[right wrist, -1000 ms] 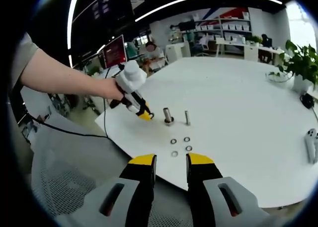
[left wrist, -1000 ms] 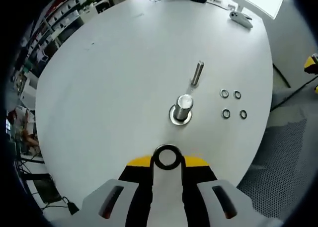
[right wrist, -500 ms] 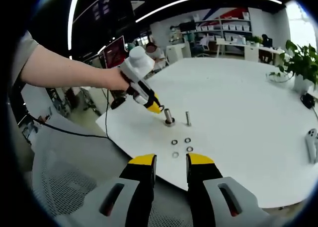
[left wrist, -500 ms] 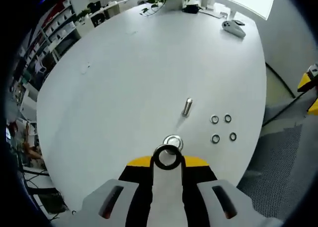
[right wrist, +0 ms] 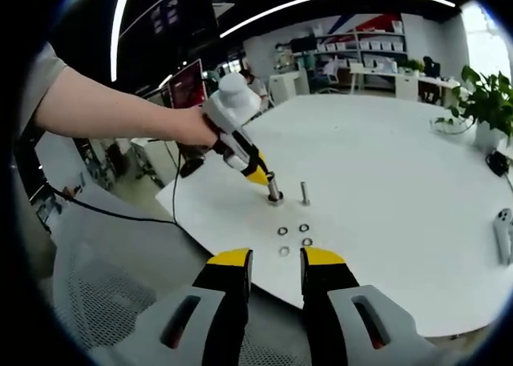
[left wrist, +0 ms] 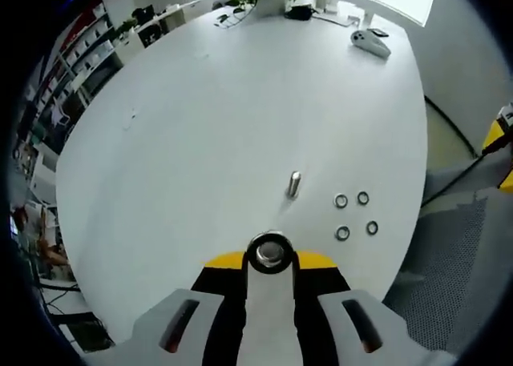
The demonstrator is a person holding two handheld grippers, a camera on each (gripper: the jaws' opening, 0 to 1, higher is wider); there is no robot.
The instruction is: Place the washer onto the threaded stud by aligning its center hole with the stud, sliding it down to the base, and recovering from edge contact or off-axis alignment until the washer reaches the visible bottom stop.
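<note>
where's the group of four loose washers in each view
Left gripper view: the four loose washers lie right of centre on the white table, just right of the thin stud.
Right gripper view: the four loose washers lie low at centre, just above the right gripper, near the table's edge.
Shared landmark: the thin stud, standing next to them.

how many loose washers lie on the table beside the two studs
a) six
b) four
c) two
b, four loose washers lie in a small square cluster on the white table, to the right of the bare stud in the left gripper view; a fifth washer sits in the left claw over the other stud.
</note>
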